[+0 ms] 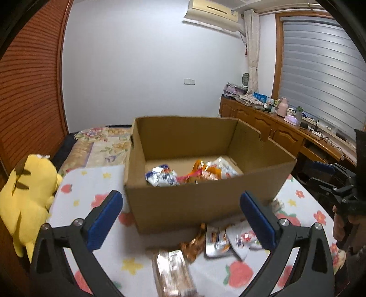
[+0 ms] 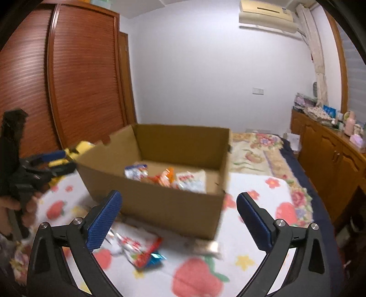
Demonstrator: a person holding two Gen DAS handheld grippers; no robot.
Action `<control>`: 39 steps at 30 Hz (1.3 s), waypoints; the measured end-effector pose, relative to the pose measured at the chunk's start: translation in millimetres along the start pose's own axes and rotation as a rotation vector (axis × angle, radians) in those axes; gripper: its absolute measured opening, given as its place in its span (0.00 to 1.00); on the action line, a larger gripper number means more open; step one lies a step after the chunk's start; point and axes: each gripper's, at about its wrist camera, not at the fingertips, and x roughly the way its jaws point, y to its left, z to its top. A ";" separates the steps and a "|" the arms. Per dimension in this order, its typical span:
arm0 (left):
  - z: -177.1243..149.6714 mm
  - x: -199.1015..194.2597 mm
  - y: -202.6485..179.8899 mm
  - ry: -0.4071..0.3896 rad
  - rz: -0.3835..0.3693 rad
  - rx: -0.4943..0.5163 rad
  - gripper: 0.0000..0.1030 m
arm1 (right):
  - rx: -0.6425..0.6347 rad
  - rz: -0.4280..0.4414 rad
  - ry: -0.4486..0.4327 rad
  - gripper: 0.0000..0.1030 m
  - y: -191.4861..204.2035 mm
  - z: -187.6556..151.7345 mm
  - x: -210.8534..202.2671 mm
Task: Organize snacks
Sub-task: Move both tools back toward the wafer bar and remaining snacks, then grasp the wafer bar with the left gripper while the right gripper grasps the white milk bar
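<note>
Sitting mid-frame on the strawberry-print white bedsheet (image 1: 91,182): open brown cardboard box (image 1: 194,201), holding crinkly foil snack packets (image 1: 164,177). Lying lower centre: more loose snack packets (image 2: 139,249). Spreading wide, pinching nothing: left gripper (image 1: 180,219), right gripper (image 2: 178,219).

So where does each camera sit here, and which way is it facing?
Left wrist: sits behind the open left claw, facing the cardboard box and loose snack packets; the right claw and hand show at right.
Right wrist: sits behind the open right claw, facing the same box; the left claw shows at left.
Shared: box, strawberry-print sheet, air conditioner.
</note>
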 end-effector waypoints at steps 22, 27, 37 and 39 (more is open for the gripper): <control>-74.1 26.9 -4.5 0.250 0.044 0.065 0.98 | 0.097 -0.049 0.269 0.96 -39.2 -59.0 66.6; -77.7 34.4 -4.7 0.291 0.057 0.062 0.86 | 0.105 -0.050 0.306 0.94 -42.1 -60.4 74.9; -82.8 44.8 0.5 0.348 0.064 0.025 0.54 | 0.098 -0.077 0.357 0.85 -42.3 -64.9 83.0; -82.7 42.9 0.6 0.343 0.067 0.024 0.47 | 0.080 -0.090 0.365 0.83 -39.6 -65.4 84.3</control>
